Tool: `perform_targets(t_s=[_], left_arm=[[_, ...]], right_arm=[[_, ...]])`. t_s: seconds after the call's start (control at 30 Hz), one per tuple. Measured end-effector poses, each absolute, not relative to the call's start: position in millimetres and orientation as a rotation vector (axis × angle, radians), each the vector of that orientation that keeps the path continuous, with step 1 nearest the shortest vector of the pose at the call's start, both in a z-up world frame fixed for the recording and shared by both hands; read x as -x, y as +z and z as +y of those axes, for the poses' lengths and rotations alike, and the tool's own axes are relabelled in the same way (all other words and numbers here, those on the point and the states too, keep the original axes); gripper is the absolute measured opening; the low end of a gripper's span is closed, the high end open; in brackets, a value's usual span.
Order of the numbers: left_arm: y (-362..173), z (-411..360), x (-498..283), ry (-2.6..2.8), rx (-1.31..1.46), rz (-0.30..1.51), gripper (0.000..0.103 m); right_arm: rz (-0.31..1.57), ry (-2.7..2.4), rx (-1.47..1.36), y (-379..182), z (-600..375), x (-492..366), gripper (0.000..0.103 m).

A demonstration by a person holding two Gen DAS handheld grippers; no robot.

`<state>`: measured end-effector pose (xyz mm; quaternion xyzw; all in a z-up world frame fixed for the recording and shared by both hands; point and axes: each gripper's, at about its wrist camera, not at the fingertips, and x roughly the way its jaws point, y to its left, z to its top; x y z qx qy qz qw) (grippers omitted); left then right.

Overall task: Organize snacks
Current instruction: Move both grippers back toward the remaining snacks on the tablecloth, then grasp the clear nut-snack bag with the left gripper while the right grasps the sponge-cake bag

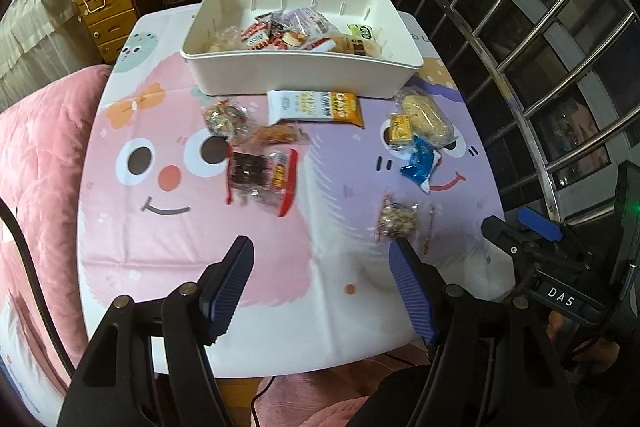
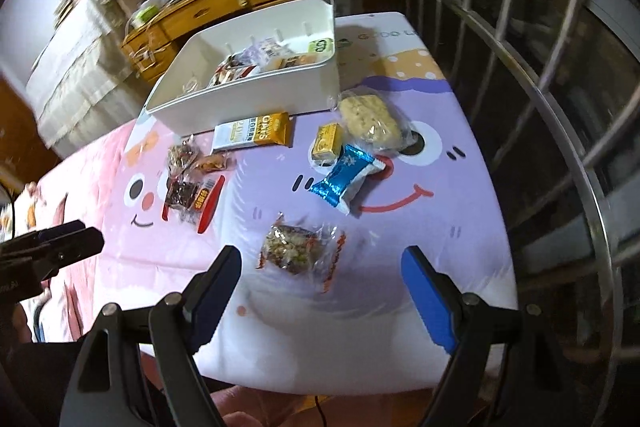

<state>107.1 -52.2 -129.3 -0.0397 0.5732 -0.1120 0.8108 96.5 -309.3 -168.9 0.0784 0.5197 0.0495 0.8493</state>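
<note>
Snacks lie scattered across a small table (image 1: 120, 227) covered with a smooth pink and lilac cartoon-face cloth, its near edge rounded and its right side close to a metal window grille (image 1: 540, 27). A pink quilt (image 1: 36, 163) borders the left side. A white plastic bin (image 1: 304, 75), rectangular with a rolled rim and slotted inner walls, sits at the far middle of the cloth and already holds a heap of wrapped packets. Just in front of it lies a flat white and orange oat bar (image 1: 316, 107); left of that are a clear-wrapped nut cluster (image 1: 226, 119), a small orange-brown snack (image 1: 280, 135) and a dark square cake in a crinkly clear wrapper with a red stripe (image 1: 260, 175), all close together. Toward the right side sit a pale crumbly rice cake in clear film (image 2: 370, 119), a small yellow box (image 2: 329, 143) touching it, and a shiny blue foil packet (image 2: 346, 181) just in front. A nut and seed bar in clear wrap (image 2: 292, 247) lies alone in the open near part of the cloth, with bare cloth around it. The left gripper (image 1: 320, 255) hovers above bare pink cloth, jaws well apart and holding nothing. The right gripper (image 2: 320, 267) hangs above the nut and seed bar, ribbed blue pads (image 2: 428, 303) spread wide on either side, not touching it.
</note>
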Motion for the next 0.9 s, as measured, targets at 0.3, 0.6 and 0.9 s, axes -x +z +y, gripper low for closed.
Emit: perform_targets(t_s=[0.3, 0.6, 0.9], left_arm=[[-153.2, -100.5, -109.6, -0.189, 0.134, 1.275, 0.070], [-182.0, -131.7, -119.6, -0.113, 0.174, 1.336, 0.074], [-214.4, -159.1, -129.7, -0.103, 0.139, 1.404, 0.078]], right_arm=[[1.117, 0.220, -0.080, -177.4, -340.5, -126.3, 0.083], [1.152, 0.316, -0.008, -195.1, -360.5, -158.8, 0.083], [1.146, 0.339, -0.019, -217.1, -379.9, -196.8, 0.083]])
